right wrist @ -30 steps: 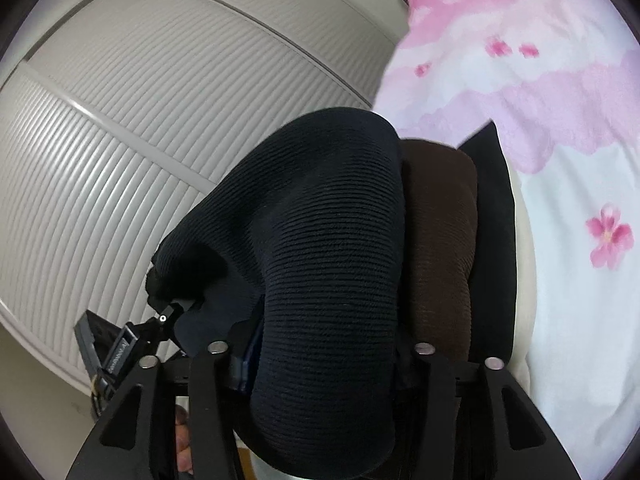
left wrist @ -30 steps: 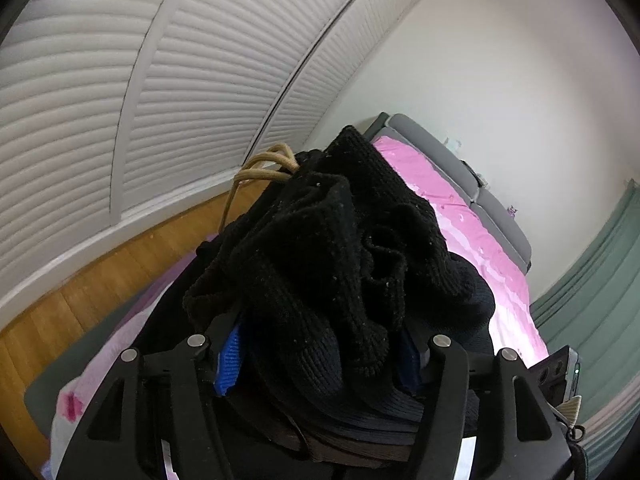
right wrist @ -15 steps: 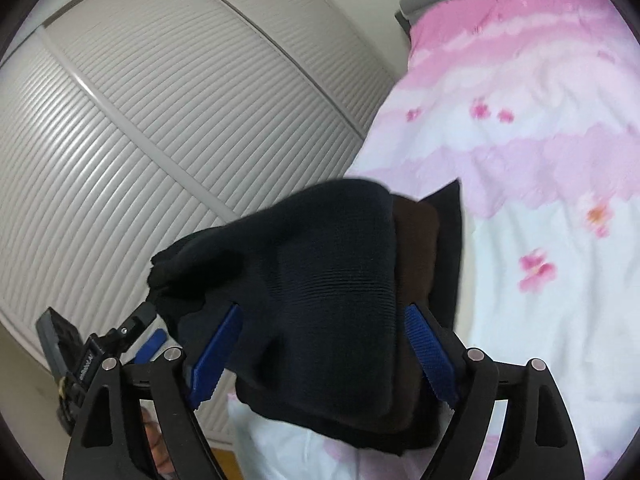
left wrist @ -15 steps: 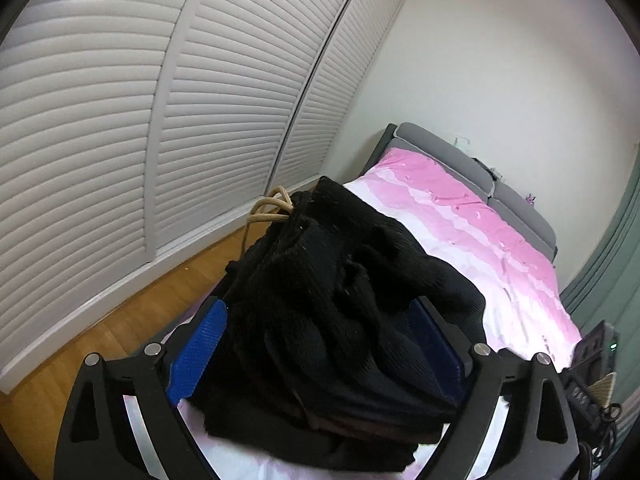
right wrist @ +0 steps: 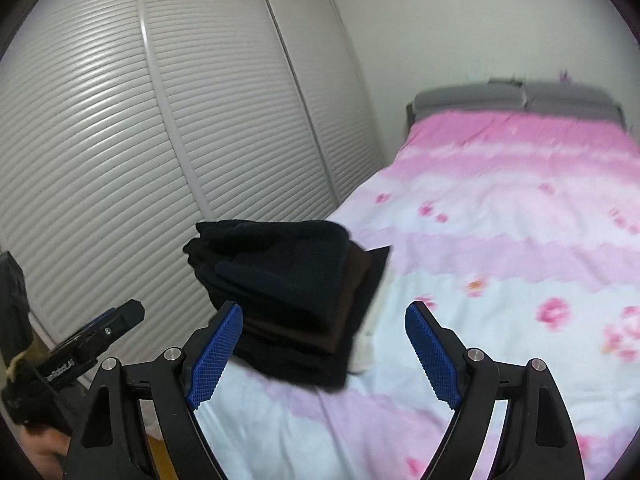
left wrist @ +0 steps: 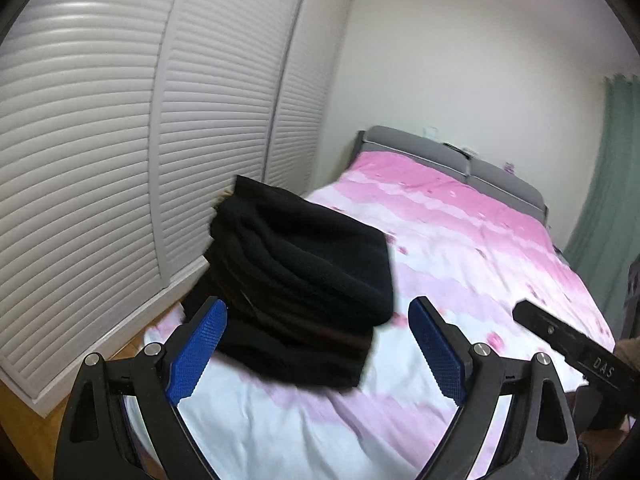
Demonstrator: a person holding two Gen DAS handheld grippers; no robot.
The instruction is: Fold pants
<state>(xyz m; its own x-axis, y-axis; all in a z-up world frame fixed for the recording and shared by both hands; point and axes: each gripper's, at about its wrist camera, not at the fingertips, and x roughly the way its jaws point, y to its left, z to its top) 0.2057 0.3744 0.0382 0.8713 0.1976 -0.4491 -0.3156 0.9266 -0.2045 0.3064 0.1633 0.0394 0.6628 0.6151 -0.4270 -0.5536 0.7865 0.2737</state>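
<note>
Folded black knit pants (left wrist: 316, 264) lie on top of a stack of folded dark clothes at the bed's near left corner; they also show in the right wrist view (right wrist: 280, 264), above a brown layer (right wrist: 352, 276). My left gripper (left wrist: 318, 354) is open and empty, drawn back from the stack. My right gripper (right wrist: 324, 354) is open and empty, just in front of the stack. The right gripper's body (left wrist: 576, 356) shows at the right in the left wrist view, the left gripper's body (right wrist: 92, 340) at the left in the right wrist view.
The bed has a pink and white flowered cover (left wrist: 460, 240) and a grey headboard (left wrist: 452, 152). White louvred wardrobe doors (left wrist: 120, 140) stand along the left, with a strip of wooden floor (left wrist: 16, 432) between. A green curtain (left wrist: 612, 184) hangs at the right.
Both grippers opened, let go of the black pants and drew back. The pants now rest on the stack on the bed.
</note>
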